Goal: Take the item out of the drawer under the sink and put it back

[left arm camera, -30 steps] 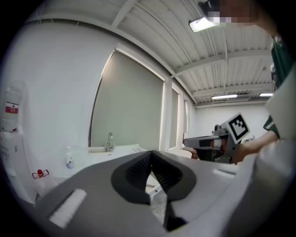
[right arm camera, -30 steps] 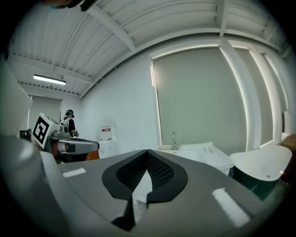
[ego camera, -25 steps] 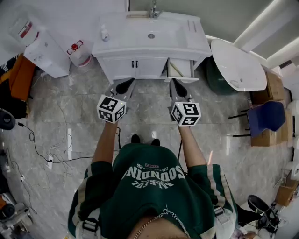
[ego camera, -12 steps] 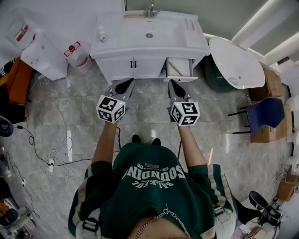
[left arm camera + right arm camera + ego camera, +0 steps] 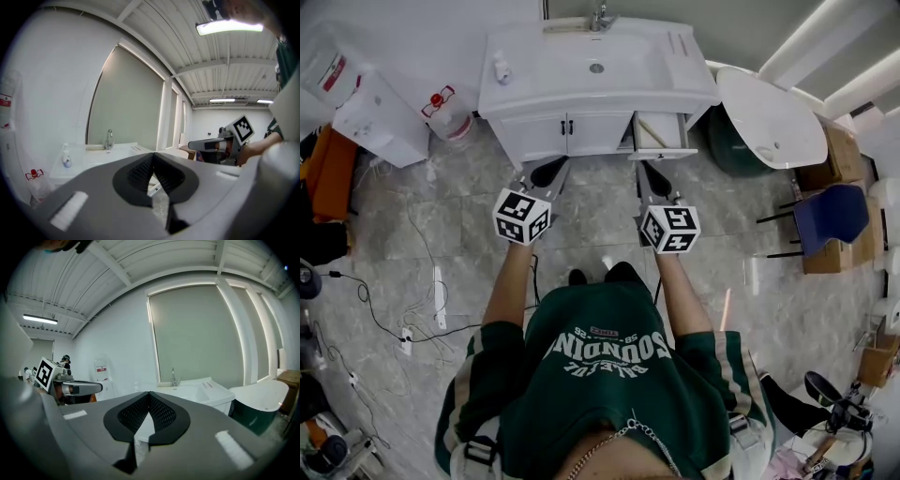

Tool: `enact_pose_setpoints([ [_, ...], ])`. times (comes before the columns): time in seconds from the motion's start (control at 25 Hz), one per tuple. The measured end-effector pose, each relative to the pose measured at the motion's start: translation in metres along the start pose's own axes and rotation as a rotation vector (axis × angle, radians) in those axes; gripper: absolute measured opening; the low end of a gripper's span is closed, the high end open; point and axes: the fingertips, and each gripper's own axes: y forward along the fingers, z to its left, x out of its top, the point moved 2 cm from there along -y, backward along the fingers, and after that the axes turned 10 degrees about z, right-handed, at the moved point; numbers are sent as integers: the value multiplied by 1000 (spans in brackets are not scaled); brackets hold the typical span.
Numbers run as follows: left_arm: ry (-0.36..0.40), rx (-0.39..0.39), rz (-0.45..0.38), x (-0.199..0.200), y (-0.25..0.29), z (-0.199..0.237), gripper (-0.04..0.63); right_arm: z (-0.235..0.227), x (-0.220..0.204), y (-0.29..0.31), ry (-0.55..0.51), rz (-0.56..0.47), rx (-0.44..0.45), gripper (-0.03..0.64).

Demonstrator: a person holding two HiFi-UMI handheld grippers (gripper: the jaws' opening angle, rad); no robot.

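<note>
Facing white sink cabinet (image 5: 572, 133); open white drawer (image 5: 664, 154) shows thin pale stick-like item (image 5: 649, 131) untouched. Left gripper (image 5: 551, 171), right gripper (image 5: 652, 173) both pressed together, empty. Next, likely: spread right jaws, reach into drawer.

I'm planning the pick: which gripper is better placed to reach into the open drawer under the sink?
Right. The right gripper points straight at the open white drawer; the left gripper faces the closed white cabinet doors. Both are shut and empty, so it likely must open first.

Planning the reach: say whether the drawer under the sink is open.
Open: the drawer juts out past the cabinet doors, its inside showing from above.
</note>
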Motion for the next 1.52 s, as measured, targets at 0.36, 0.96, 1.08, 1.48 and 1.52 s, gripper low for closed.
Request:
enact_pose_setpoints([
  [0.36, -3, -16, -2, 1, 4, 20, 51, 0, 3, 14, 3, 3, -24, 3],
  [0.96, -11, -20, 17, 19, 81, 60, 51, -68, 25, 77, 30, 9, -43, 2],
  [1.08, -14, -11, 26, 25, 105, 73, 51, -88, 32, 100, 34, 10, -37, 2],
  [1.48, -34, 36, 38, 64, 191, 109, 51, -160, 74, 178, 24, 24, 15, 2],
  [1.52, -36, 41, 41, 68, 201, 112, 51, -168, 78, 185, 22, 25, 21, 3],
])
